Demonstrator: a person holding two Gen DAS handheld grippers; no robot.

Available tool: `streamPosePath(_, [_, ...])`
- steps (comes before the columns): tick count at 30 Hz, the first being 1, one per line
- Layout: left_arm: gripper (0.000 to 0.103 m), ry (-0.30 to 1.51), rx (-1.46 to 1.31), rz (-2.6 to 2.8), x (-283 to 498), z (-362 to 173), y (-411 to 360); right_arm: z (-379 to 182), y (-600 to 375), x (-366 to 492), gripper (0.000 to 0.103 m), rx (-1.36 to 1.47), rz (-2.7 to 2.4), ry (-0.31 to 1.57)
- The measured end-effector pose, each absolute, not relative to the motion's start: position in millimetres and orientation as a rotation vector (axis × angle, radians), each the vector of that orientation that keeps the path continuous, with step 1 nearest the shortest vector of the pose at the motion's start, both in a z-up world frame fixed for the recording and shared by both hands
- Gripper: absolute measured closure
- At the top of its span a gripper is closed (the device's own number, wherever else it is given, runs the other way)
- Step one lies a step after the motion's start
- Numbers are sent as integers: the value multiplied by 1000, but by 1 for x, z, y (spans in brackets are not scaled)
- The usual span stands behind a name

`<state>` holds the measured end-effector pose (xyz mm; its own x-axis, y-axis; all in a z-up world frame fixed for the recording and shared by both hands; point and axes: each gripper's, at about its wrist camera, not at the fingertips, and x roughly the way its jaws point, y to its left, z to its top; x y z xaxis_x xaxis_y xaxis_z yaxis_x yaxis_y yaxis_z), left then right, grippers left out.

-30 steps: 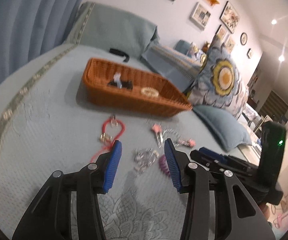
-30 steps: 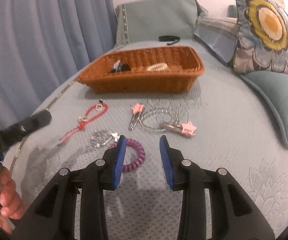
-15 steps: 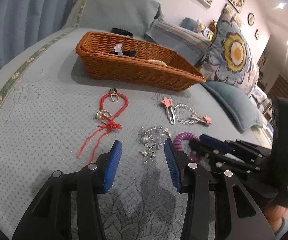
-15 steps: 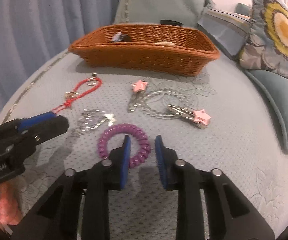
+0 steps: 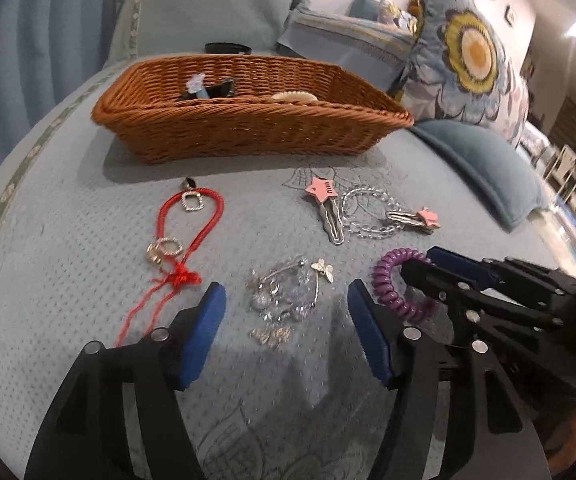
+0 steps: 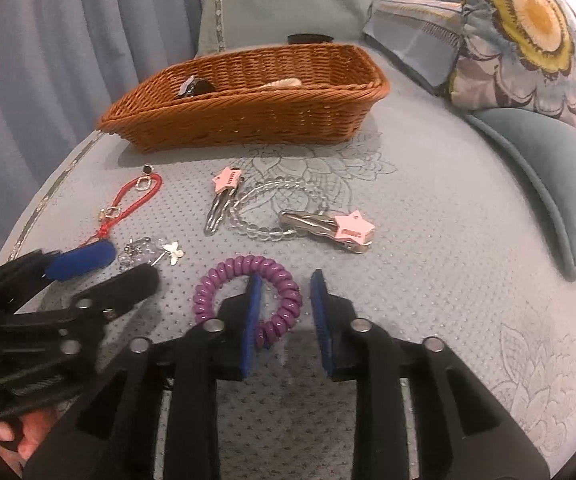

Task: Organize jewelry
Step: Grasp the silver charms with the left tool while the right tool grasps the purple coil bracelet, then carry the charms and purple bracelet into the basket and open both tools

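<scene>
A wicker basket (image 5: 248,128) stands at the back of the bed with a few pieces inside; it also shows in the right wrist view (image 6: 248,116). In front lie a red cord bracelet (image 5: 184,236), a silver charm bracelet (image 5: 288,292), a clear bead bracelet (image 6: 276,212) with two pink star clips (image 6: 354,226), and a purple coil hair tie (image 6: 248,292). My left gripper (image 5: 286,308) is open, low over the silver charm bracelet. My right gripper (image 6: 286,300) is open, with its jaws straddling the near right side of the purple coil.
A flowered pillow (image 6: 528,40) and a teal cushion (image 6: 548,184) lie to the right. A blue curtain (image 6: 68,40) hangs at the left. A black band (image 5: 228,47) lies behind the basket.
Both grippers have moved forward and down toward the bed. The left now stands over the silver bracelet. The right's jaws now straddle the purple coil's rim.
</scene>
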<state>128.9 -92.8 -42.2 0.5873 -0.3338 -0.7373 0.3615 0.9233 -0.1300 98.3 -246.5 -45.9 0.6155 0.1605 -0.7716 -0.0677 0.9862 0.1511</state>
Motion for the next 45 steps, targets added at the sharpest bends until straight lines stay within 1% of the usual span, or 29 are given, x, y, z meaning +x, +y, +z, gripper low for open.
streamPosePath(1, [44, 849, 59, -393, 129, -43, -97, -46, -245, 99, 72, 100, 129, 902])
streamPosePath(3, [47, 843, 76, -377, 129, -43, -98, -46, -243, 99, 72, 90, 126, 902])
streamPosePath(5, [60, 835, 82, -370, 128, -43, -98, -47, -243, 99, 72, 84, 125, 901])
streamPosePath(7, [76, 828, 77, -369, 126, -42, -95, -47, -243, 99, 72, 86, 129, 898])
streamPosePath(8, [78, 826, 75, -367, 126, -42, -94, -47, -243, 99, 75, 91, 137, 897])
streamPosePath(9, [82, 824, 70, -369, 126, -42, -93, -47, -244, 98, 86, 95, 141, 896])
streamPosePath(10, [84, 819, 63, -377, 125, -41, -92, -47, -245, 98, 89, 103, 149, 894])
streamPosePath(15, [85, 777, 19, -407, 117, -37, -85, -47, -250, 96, 93, 135, 161, 886])
streamPosePath(25, [85, 641, -83, -441, 98, -20, -66, -36, -255, 84, 93, 164, 171, 804])
streamPosePath(35, [85, 627, -120, -470, 99, -22, -63, -33, -259, 84, 93, 190, 177, 772])
streamPosePath(39, [85, 671, -174, -484, 109, -29, -57, -34, -262, 84, 93, 208, 177, 767])
streamPosePath(45, [85, 707, -140, -471, 114, -26, -66, -29, -271, 90, 93, 253, 186, 781])
